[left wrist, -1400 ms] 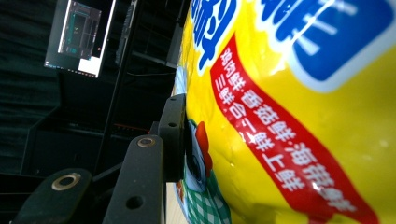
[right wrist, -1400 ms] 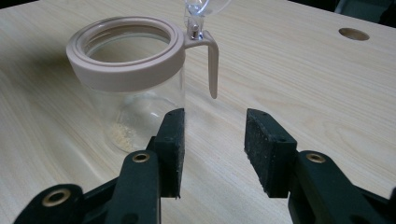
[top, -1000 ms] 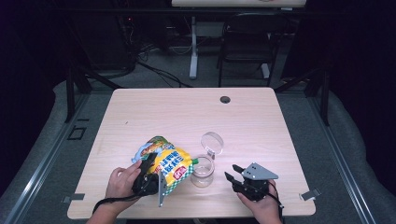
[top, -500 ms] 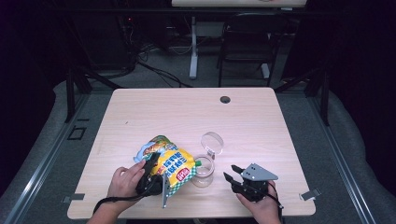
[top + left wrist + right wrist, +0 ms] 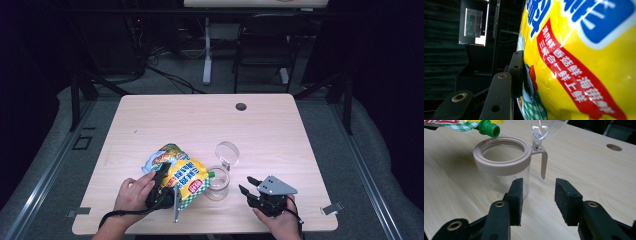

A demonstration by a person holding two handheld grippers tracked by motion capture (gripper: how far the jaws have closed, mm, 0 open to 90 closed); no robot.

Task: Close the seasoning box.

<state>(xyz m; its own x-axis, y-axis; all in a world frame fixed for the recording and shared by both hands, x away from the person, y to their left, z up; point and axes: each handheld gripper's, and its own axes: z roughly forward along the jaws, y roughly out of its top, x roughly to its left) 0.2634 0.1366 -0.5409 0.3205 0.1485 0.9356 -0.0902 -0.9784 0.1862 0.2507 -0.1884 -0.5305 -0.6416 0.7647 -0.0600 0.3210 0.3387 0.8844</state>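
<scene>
A yellow snack-style pouch (image 5: 186, 175) with a green spout (image 5: 210, 174) is tipped sideways, and my left gripper (image 5: 161, 186) is shut on its lower end. In the left gripper view one black finger (image 5: 516, 72) presses into the pouch (image 5: 579, 62); the other is hidden behind it. The spout (image 5: 489, 128) hangs just above the beige rim of a clear jar (image 5: 501, 157), whose hinged clear lid (image 5: 546, 128) stands open. A trace of pale powder lies on the jar's bottom. My right gripper (image 5: 537, 195) stands open just short of the jar (image 5: 217, 184), touching nothing.
The wooden table (image 5: 200, 125) has a round cable hole (image 5: 241, 106) near its far edge. Metal clips (image 5: 331, 208) sit at the front corners. A dark chair and table legs stand beyond the far edge.
The pouch has shifted a little to the right, bringing its green spout over the jar's rim. The right gripper has stayed where it was, open.
</scene>
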